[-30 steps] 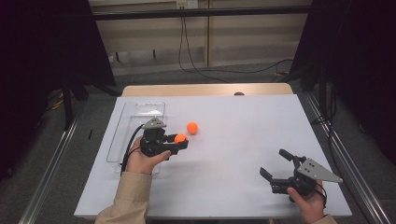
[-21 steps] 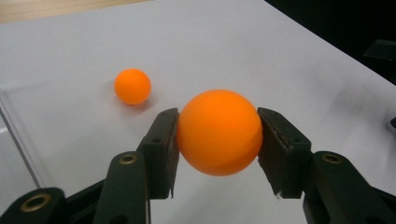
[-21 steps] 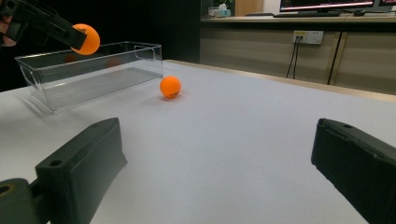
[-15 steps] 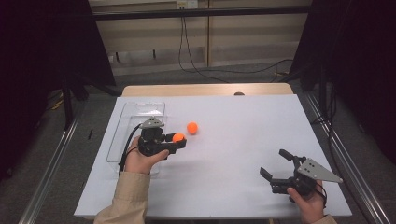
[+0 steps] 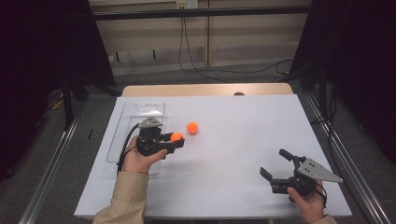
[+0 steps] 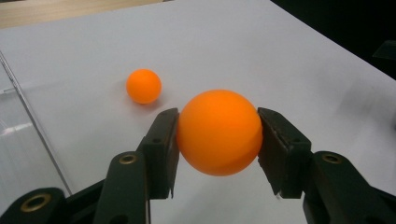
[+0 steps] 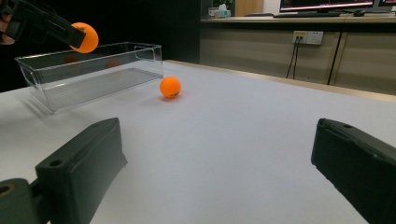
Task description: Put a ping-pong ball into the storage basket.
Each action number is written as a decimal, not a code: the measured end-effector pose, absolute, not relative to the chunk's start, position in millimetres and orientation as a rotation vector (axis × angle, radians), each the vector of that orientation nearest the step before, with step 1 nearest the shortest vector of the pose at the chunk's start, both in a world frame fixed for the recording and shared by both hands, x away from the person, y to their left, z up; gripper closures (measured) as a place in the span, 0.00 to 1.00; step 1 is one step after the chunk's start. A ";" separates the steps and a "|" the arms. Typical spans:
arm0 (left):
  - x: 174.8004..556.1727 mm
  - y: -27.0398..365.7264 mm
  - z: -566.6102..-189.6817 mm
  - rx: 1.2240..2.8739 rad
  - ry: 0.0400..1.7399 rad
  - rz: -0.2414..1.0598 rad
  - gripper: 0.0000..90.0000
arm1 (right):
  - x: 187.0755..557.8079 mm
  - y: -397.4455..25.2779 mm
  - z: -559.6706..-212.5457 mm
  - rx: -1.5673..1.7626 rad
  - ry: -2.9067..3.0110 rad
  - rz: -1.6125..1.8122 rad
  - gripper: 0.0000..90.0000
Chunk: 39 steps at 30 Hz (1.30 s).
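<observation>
left gripper (image 5: 173, 139) clamped on orange ball (image 6: 218, 131), lifted beside clear bin (image 5: 135, 122) for drop-in | second ball (image 5: 192, 128) centre frame, loose on table | right gripper (image 5: 276, 164) wide, idle lower right

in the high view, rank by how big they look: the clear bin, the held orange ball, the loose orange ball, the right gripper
1. Clear plastic bin, largest by far.
2. Right gripper.
3. Loose orange ball and the held orange ball in the left gripper: they look alike, so no ranking; the held one is partly hidden by the jaws.
</observation>
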State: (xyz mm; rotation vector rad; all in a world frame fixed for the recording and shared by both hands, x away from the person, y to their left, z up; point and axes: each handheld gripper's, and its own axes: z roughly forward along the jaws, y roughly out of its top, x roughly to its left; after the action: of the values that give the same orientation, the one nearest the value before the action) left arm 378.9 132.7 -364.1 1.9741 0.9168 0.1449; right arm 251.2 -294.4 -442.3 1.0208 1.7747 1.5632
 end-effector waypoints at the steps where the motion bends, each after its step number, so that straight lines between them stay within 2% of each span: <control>1: 379.1 133.4 -364.1 1.976 0.918 0.145 0.57 | 251.2 -294.3 -442.3 1.020 1.776 1.564 0.02; 39: 382.7 147.2 -363.8 1.955 0.949 0.170 0.56 | 251.4 -294.4 -442.1 1.019 1.776 1.563 0.02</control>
State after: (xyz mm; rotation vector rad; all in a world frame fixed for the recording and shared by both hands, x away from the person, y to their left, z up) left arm 382.7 147.2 -363.8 1.9547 0.9493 0.1701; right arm 251.4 -294.4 -442.1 1.0186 1.7756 1.5633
